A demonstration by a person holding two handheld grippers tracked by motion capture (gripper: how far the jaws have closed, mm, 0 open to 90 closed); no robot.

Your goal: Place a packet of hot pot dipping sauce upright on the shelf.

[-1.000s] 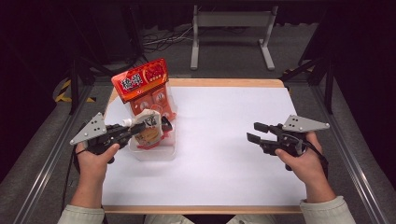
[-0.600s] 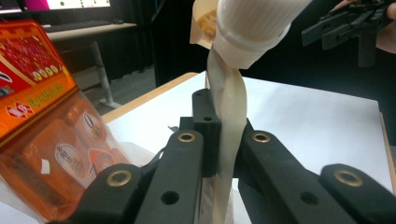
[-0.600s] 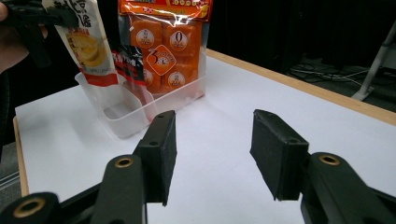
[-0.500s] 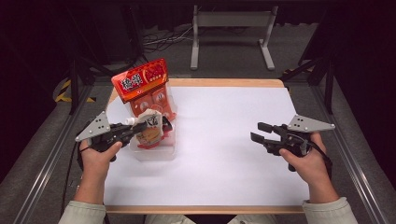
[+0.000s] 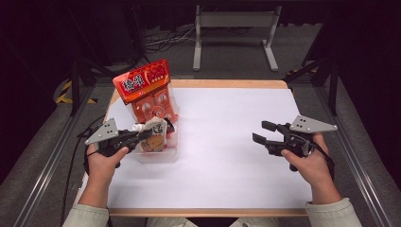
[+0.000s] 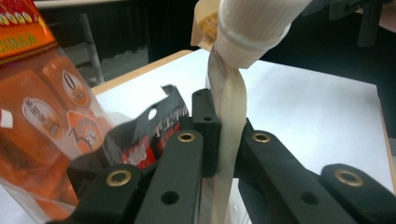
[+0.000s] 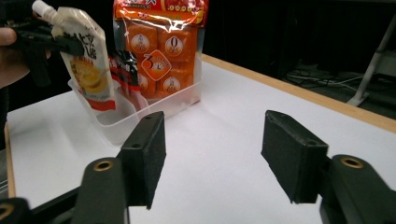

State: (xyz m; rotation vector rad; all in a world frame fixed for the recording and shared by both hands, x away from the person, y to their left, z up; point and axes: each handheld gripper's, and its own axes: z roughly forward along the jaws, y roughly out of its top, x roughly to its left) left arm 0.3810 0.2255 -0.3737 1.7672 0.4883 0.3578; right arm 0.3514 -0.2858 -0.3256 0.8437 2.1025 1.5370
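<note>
My left hand-held gripper [image 5: 150, 134] stays clamped on the spouted pouch [image 5: 155, 134], which has sunk a little since the earlier frame and now hangs in the clear plastic bin [image 5: 158, 156], just in front of the orange snack bag [image 5: 147, 92]. My right hand-held gripper [image 5: 263, 133] has just been opening; its jaws stand apart, nothing between them, over the white surface [image 5: 227, 156].

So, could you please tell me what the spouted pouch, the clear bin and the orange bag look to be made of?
The spouted pouch looks like flexible printed film, creased flat where it is pinched, with a ribbed white plastic cap. The clear bin seems rigid translucent plastic with a frosted look. The orange bag appears to be glossy clear film, judging by its reflections.
</note>
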